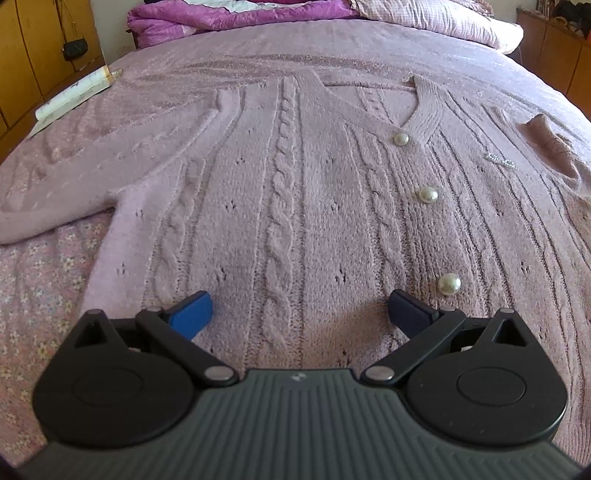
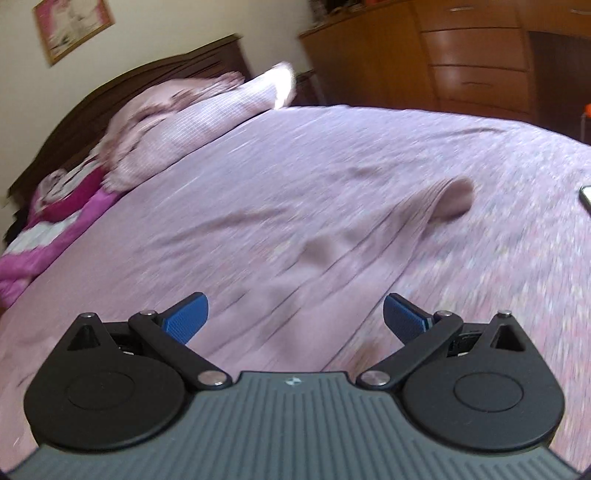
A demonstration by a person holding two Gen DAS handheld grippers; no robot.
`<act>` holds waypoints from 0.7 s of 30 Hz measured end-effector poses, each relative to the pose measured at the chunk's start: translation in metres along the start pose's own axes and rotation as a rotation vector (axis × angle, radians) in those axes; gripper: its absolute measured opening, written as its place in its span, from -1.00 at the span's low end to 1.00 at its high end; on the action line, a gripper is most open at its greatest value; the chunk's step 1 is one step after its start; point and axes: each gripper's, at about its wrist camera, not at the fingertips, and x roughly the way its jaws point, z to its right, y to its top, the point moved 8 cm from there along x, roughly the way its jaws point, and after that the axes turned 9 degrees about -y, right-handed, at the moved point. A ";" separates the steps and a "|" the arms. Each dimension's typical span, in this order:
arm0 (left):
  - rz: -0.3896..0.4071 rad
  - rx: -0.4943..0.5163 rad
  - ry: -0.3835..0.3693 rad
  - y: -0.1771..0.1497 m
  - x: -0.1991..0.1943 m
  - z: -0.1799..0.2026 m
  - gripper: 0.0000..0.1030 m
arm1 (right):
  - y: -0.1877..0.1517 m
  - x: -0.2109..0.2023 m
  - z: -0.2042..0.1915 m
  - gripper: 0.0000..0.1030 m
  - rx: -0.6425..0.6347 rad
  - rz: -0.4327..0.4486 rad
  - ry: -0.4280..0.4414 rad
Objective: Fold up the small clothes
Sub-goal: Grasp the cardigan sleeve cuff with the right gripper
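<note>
Setting: a bedroom; a bed spread with a pink floral bedcover (image 1: 40,280), wooden cupboards ranged along the walls.

Nearest, left wrist view: the left gripper (image 1: 300,314), blue pads spread wide and nothing held, is poised over the lower front of a pink cable-knit cardigan (image 1: 280,206) laid flat and face up, fastened with round pearl buttons (image 1: 449,284). One long sleeve (image 1: 74,177) is stretched out to the left.

Nearest, right wrist view (blurred): the right gripper (image 2: 295,315), likewise released and empty, is aimed along the other sleeve (image 2: 373,236), whose cuff is raised and rumpled.

Beyond: a checked pink pillow (image 2: 192,122) and a magenta quilt (image 1: 236,14) at the headboard; a white rolled sheet (image 1: 74,98) at the bed edge.

Risks, as judged:
- only the top layer could be pinched, so the front would be dragged off the back;
- a pad could be snagged on a pearl button;
- the rumpled sleeve could be folded crooked.
</note>
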 end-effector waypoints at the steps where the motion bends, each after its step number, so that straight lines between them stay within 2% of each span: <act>1: -0.001 0.000 0.001 0.000 0.001 0.000 1.00 | 0.005 0.007 0.007 1.00 0.016 0.008 -0.023; 7: 0.000 0.007 0.009 0.000 0.002 0.002 1.00 | 0.025 0.054 0.047 1.00 0.113 0.010 -0.117; 12: 0.010 0.015 0.014 -0.002 0.002 0.003 1.00 | 0.033 0.077 0.056 1.00 0.108 0.025 -0.113; 15: 0.012 0.014 0.015 -0.002 0.002 0.003 1.00 | 0.035 0.074 0.057 0.97 0.133 0.033 -0.110; 17: 0.016 0.017 0.017 -0.003 0.002 0.004 1.00 | 0.036 0.078 0.057 0.76 0.127 0.031 -0.141; 18: 0.019 0.019 0.019 -0.003 0.001 0.004 1.00 | 0.037 0.079 0.055 0.51 0.102 0.032 -0.166; 19: 0.022 0.020 0.021 -0.003 0.001 0.004 1.00 | 0.037 0.081 0.051 0.08 0.071 0.032 -0.173; 20: 0.023 0.020 0.021 -0.003 0.001 0.005 1.00 | 0.036 0.078 0.046 -0.15 0.047 0.025 -0.165; 21: 0.023 0.020 0.021 -0.003 0.001 0.005 1.00 | 0.036 0.078 0.042 -0.49 0.031 0.018 -0.160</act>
